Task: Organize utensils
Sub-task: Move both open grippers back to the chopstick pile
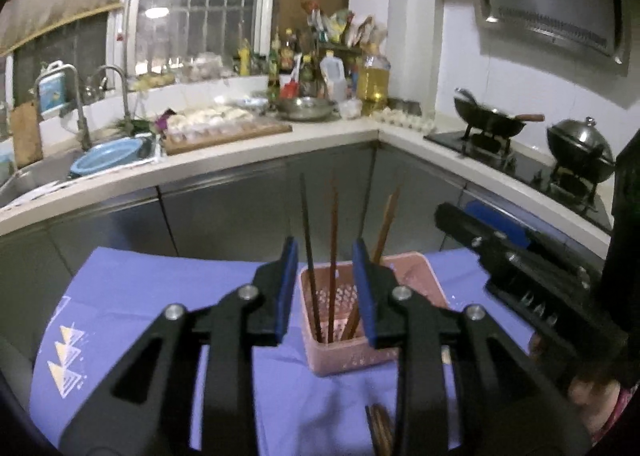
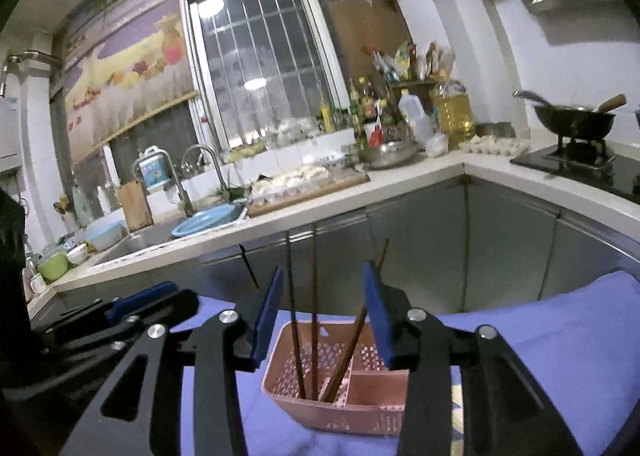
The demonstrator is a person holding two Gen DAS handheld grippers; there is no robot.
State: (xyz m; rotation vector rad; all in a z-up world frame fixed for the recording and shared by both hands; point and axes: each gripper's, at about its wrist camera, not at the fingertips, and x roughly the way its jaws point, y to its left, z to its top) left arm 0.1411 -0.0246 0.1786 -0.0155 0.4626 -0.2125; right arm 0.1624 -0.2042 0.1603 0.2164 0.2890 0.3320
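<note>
A pink perforated utensil basket (image 1: 344, 356) stands on a blue cloth (image 1: 160, 296); it also shows in the right wrist view (image 2: 360, 408). Several brown chopsticks (image 1: 332, 276) stand upright in its left compartment, seen too in the right wrist view (image 2: 314, 316). More chopsticks (image 1: 380, 428) lie on the cloth near my left gripper. My left gripper (image 1: 325, 292) is open and empty, hovering in front of the basket. My right gripper (image 2: 323, 316) is open and empty, above the basket. The right gripper also shows in the left wrist view (image 1: 520, 276).
A kitchen counter (image 1: 240, 152) runs behind, with a sink (image 1: 40, 176), blue basin (image 1: 108, 160), a board of dumplings (image 1: 216, 124), bottles (image 1: 372, 80) and a stove with a wok (image 1: 492, 120) and lidded pot (image 1: 580, 152). Grey cabinets (image 1: 240, 208) stand below.
</note>
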